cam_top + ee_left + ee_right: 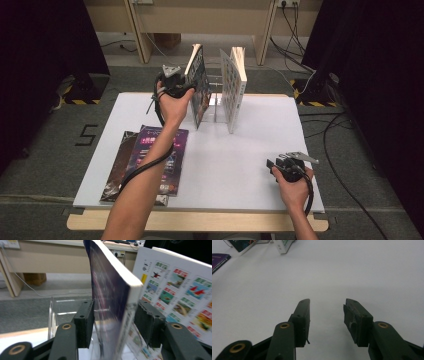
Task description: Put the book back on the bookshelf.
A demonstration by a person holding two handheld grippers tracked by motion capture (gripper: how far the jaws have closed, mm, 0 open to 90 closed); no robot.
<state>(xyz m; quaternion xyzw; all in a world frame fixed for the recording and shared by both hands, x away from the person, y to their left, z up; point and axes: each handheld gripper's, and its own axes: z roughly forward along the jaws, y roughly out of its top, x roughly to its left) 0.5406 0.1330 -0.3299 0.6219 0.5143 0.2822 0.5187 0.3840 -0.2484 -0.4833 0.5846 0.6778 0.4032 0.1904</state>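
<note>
At the upper middle of the high view, the dark-covered book (199,87) stands upright in the clear acrylic rack (216,102), left of the white book (234,87). The left gripper (113,323) clamps its top edge, jaws straddling the spine's thickness. At lower right, the right gripper (282,165) rests apart, jaws open and empty.

The dark-covered book (198,85) stands upright at the table's far side (tilted slightly), beside a white book (234,87)

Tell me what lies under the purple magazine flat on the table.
Under the purple magazine lies a darker magazine, its left part sticking out. The rest of it is covered, as is anything beneath both; the left forearm crosses above them.
</note>
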